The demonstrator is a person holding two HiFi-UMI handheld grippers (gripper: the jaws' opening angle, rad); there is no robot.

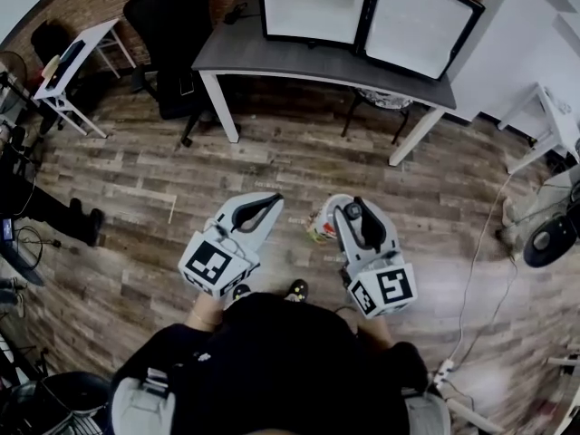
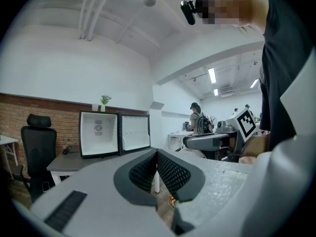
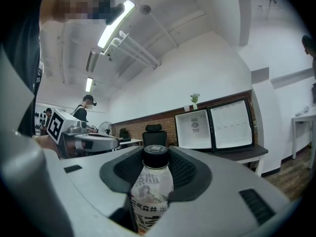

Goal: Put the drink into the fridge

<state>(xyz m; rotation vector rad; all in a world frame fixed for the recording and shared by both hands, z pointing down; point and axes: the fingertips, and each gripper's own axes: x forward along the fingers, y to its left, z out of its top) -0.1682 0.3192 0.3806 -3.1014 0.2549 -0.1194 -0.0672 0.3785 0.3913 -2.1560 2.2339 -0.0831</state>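
Observation:
In the head view my right gripper (image 1: 345, 210) is shut on a drink bottle (image 1: 321, 226), held upright above the wooden floor. The right gripper view shows the bottle (image 3: 151, 191) with its black cap and printed label, pinched between the dark pads (image 3: 185, 171). My left gripper (image 1: 271, 201) is level beside it, with its jaws together and nothing in them; its pads (image 2: 170, 172) meet at the tip. Ahead, a small white fridge (image 1: 313, 3) stands on a grey table (image 1: 272, 57) with its door (image 1: 419, 24) swung open to the right.
A black office chair (image 1: 172, 25) stands left of the grey table. A small white table (image 1: 77, 57) is at far left, another white table (image 1: 553, 116) at far right. A fan (image 1: 548, 238) and a cable (image 1: 480, 270) lie on the floor at right. Someone stands at the left edge (image 1: 54, 211).

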